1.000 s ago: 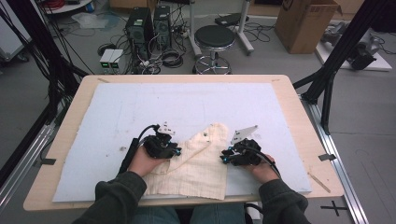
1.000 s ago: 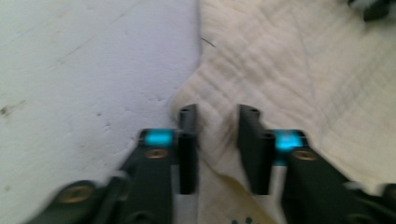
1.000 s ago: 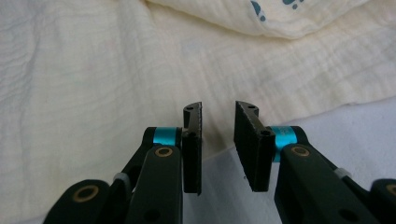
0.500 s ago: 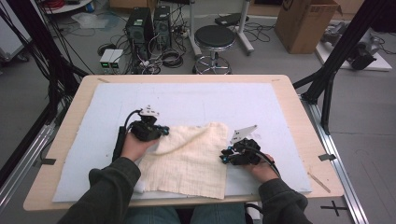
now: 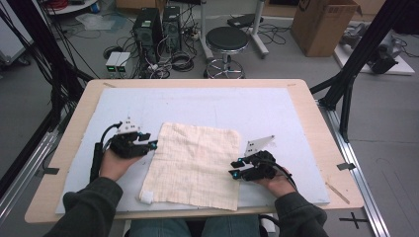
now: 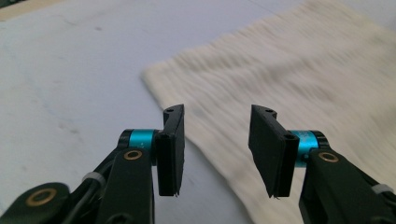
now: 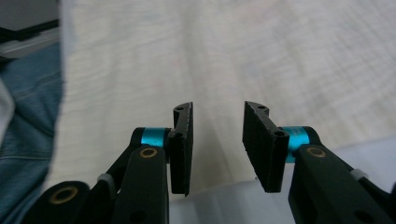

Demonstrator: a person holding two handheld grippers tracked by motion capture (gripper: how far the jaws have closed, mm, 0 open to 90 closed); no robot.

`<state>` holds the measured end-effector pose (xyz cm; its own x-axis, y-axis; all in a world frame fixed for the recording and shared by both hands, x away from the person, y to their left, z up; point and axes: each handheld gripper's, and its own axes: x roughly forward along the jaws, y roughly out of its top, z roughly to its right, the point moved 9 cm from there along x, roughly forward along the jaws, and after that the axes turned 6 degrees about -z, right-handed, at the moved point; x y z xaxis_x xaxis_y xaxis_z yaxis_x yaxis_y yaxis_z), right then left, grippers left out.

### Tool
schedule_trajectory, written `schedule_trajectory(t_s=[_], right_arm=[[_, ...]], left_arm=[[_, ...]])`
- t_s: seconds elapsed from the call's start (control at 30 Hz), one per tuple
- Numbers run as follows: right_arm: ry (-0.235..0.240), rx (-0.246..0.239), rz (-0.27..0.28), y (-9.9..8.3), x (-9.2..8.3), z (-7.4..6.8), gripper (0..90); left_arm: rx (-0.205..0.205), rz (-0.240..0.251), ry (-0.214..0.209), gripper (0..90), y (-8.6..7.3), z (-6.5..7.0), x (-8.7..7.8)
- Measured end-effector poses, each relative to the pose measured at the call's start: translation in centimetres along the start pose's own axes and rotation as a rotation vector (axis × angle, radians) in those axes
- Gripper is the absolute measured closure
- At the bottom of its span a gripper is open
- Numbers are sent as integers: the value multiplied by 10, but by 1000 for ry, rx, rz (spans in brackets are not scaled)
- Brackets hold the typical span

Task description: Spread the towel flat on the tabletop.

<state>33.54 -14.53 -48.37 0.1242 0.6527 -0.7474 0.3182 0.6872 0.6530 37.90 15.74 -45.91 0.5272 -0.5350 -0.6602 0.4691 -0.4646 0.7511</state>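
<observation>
A cream woven cloth (image 5: 195, 165) lies spread flat on the white mat (image 5: 207, 106). My left gripper (image 5: 152, 144) sits at the cloth's left edge, pointing right. Its jaws have just been opening and stand apart with nothing between them in the left gripper view, where the left gripper (image 6: 217, 119) hovers over the cloth's (image 6: 303, 60) edge. My right gripper (image 5: 234, 174) rests at the cloth's right edge, pointing left. Its jaws have also just been opening; in the right gripper view the right gripper (image 7: 217, 114) is open above the cloth (image 7: 233, 51), gripping nothing.
The mat covers a wooden table (image 5: 316, 118). A small white tag (image 5: 146, 197) sits at the cloth's near left corner. Beyond the table stand a black stool (image 5: 226, 42), computer towers (image 5: 158, 27) and a cardboard box (image 5: 323, 24). Black frame struts (image 5: 353, 74) rise at both sides.
The left gripper carried the folded part of the cloth out to the left, then opened and let it go; the cloth now lies flat. The right gripper stayed put and opened wider.
</observation>
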Motion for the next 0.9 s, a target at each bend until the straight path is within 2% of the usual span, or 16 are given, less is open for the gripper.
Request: schedule_trajectory(t_s=[0.07, 0.1, 0.13, 0.17, 0.27, 0.33, 0.43, 0.47, 0.5, 0.57, 0.6, 0.63, 0.67, 0.7, 0.77, 0.9], right_arm=[[-34, -23, -23, -2, 0, -2, 620], [-68, -9, -40, -3, 1, 3, 607], [-110, 13, -49, -3, 0, 14, 603], [-147, 46, -48, -2, -1, 26, 603], [-240, 134, -39, 2, -4, 66, 577], [-282, 193, -13, 9, -3, 94, 544], [-306, 261, -9, 15, 2, 124, 509], [-295, 284, -15, 16, 6, 131, 504], [-283, 293, -10, 18, 11, 136, 507], [-278, 284, -30, 20, 19, 140, 588], [-294, 267, -40, 20, 20, 142, 677], [-284, 255, -41, 21, 19, 143, 818], [-253, 264, -50, 22, 19, 142, 846], [-253, 255, -69, 22, 19, 144, 856], [-308, 229, -104, 25, 16, 151, 860], [-366, 243, -109, 35, 13, 172, 862]], left_arm=[[31, 6, -18, 542, -9, 13, -4], [52, -22, -29, 541, -14, 17, -4], [65, -26, -22, 533, -17, 21, -4], [62, -7, -31, 525, -18, 24, -4], [70, -10, -64, 512, -26, 34, -1], [68, -16, -79, 504, -31, 36, 2], [64, -34, -76, 500, -35, 35, 6], [62, -33, -78, 496, -36, 34, 6], [56, -30, -80, 495, -36, 34, 6], [49, -35, -81, 491, -37, 32, 7], [50, -41, -84, 488, -38, 32, 8], [51, -41, -86, 488, -38, 32, 9], [47, -40, -90, 489, -38, 33, 10], [57, -44, -90, 489, -38, 33, 10], [53, -46, -94, 488, -38, 34, 11], [44, -34, -85, 489, -36, 31, 11]])
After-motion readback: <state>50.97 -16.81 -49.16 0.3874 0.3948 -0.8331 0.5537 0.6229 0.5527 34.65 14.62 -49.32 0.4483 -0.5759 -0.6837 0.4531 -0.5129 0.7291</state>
